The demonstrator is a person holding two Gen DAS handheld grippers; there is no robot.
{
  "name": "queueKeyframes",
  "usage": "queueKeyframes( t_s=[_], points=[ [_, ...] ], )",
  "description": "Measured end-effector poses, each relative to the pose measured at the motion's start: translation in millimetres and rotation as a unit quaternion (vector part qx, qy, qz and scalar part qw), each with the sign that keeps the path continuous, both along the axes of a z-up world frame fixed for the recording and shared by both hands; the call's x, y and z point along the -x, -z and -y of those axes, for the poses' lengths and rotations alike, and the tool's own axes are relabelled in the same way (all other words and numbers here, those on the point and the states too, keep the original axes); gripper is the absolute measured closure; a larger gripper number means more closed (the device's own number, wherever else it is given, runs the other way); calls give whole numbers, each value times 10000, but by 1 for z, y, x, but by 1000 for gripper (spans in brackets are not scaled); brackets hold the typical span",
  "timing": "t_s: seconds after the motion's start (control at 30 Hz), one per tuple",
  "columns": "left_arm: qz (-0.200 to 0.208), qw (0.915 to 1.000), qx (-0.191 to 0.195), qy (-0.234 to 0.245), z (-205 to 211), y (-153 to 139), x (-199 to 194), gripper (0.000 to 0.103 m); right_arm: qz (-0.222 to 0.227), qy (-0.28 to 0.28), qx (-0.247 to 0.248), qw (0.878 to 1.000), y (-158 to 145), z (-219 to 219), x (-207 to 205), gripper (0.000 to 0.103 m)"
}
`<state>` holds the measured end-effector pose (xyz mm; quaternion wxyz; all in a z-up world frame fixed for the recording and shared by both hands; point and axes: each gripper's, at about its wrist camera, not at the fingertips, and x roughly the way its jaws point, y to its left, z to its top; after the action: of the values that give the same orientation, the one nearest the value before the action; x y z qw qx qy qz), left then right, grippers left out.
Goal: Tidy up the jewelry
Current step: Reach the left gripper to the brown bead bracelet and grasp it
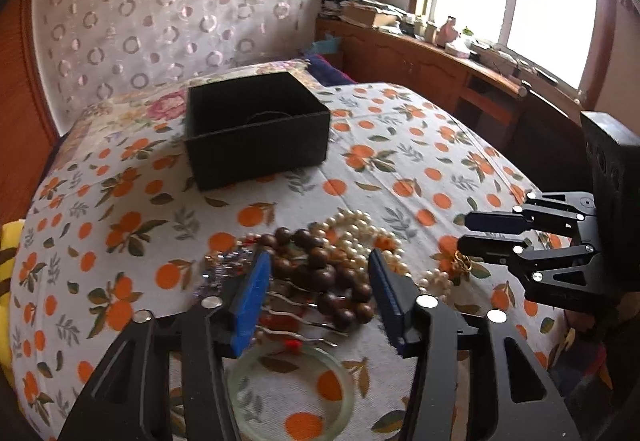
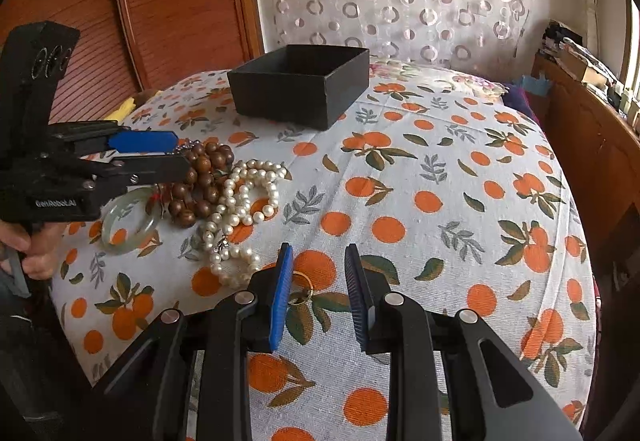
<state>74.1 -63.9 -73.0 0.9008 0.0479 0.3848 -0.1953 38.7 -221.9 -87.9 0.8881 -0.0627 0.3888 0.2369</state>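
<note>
Both grippers spread, empty — poised over the jewelry

Left gripper [image 1: 320,273] straddles the wooden beads [image 1: 320,273]; right gripper [image 2: 320,261] nears the gold ring [image 2: 302,291] — pinch low, lift slowly toward the black box [image 2: 304,85].

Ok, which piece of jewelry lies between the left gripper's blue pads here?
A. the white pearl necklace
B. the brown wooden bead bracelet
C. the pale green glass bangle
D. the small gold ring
B: in the left wrist view the brown wooden bead bracelet sits between the left gripper pads, and the pads are not visibly pressing on it.
</note>
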Motion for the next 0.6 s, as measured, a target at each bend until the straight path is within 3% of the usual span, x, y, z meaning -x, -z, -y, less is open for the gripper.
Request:
queueKeyframes(
  t_s=[0.13, 0.4, 0.47, 0.6],
  points=[
    [-84, 9999, -112, 9, 7, 7, -4, 69, 50, -60, 72, 9999, 1, -4, 2, 74],
    [-14, 9990, -435, -68, 16, 13, -8, 71, 51, -87, 23, 9999, 1, -4, 4, 74],
    [3, 9986, -507, -135, 15, 15, -9, 81, 57, -90, 36, 9999, 1, -3, 3, 74],
    [-24, 9992, -364, -145, 9, 13, -9, 91, 39, -87, 32, 9999, 1, -4, 3, 74]
  ],
)
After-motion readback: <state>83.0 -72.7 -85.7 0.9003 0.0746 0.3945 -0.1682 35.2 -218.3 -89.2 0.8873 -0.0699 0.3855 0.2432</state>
